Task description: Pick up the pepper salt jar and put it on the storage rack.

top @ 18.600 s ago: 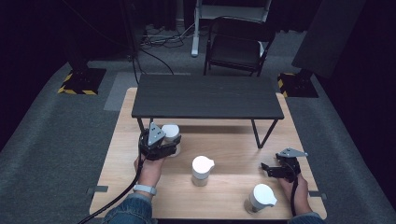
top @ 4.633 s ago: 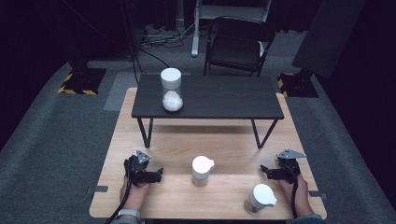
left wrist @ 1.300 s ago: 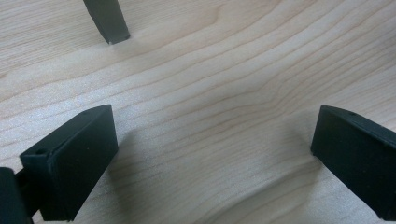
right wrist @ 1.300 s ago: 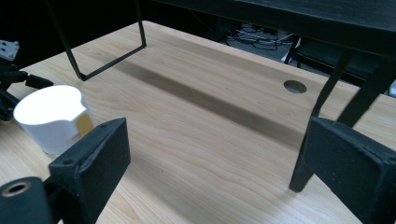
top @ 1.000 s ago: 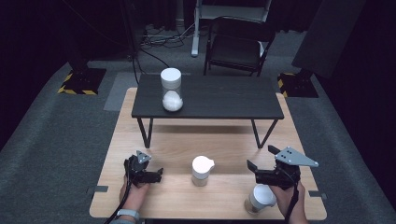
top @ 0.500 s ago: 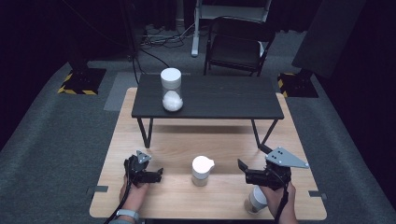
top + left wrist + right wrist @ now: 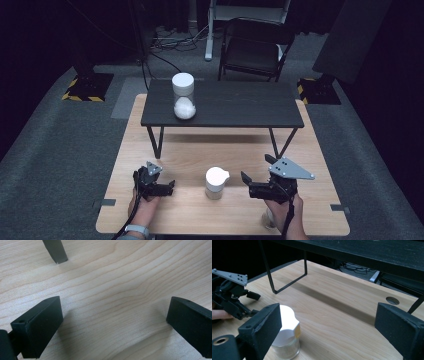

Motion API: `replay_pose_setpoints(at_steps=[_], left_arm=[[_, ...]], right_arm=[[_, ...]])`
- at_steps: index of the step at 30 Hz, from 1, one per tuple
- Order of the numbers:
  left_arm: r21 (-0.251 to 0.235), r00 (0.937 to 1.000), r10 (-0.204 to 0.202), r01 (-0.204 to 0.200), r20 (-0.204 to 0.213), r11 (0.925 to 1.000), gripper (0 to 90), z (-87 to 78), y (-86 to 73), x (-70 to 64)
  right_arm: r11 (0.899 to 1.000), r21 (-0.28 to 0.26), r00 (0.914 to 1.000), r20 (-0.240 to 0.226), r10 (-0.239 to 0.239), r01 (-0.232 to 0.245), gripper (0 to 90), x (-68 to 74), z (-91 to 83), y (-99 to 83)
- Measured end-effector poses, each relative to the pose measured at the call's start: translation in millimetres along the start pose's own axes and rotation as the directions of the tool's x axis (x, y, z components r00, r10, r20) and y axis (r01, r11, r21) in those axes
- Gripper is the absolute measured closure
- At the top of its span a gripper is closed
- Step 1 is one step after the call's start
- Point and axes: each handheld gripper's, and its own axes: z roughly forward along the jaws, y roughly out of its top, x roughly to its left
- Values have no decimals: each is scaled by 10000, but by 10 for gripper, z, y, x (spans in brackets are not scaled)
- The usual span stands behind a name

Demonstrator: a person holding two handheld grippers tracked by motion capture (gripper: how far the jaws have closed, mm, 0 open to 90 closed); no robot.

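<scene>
At the counter's [image 7: 165, 150] near edge, the right gripper [image 7: 248, 182] hovered, jaws spread wide toward the white-lidded jar [image 7: 216, 182] at near centre, seemingly lining up a grasp; the left gripper [image 7: 169, 186] rested open-jawed, empty, at left

White-lidded jar [image 7: 286, 336] behind left jaw (jaws wide apart); other hand-held gripper [image 7: 249, 303] beyond, on wooden table [image 7: 332, 315].
</scene>
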Motion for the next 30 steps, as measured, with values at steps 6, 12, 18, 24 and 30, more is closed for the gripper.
replay_pose_setpoints(at_steps=[6,12,18,24,30], left_arm=[[-9,10000,2,-2,2,10000,2,1,-1,0],[-12,10000,4,-4,-9,10000,3,1,-1,-1],[-3,10000,-5,5,1,10000,3,1,0,0],[0,10000,-6,6,10,10000,3,0,0,1],[3,10000,3,-3,15,10000,2,0,0,2]], right_arm=[[9999,-84,9999,-76,87,-88,71,35,36,-4],[9999,-108,9998,-167,65,-66,71,100,97,-3],[9999,-134,9996,-269,-90,86,70,208,188,-52],[9999,-61,9986,-513,-95,92,70,269,290,-74],[9999,0,9977,-671,-134,134,70,317,379,-94]])
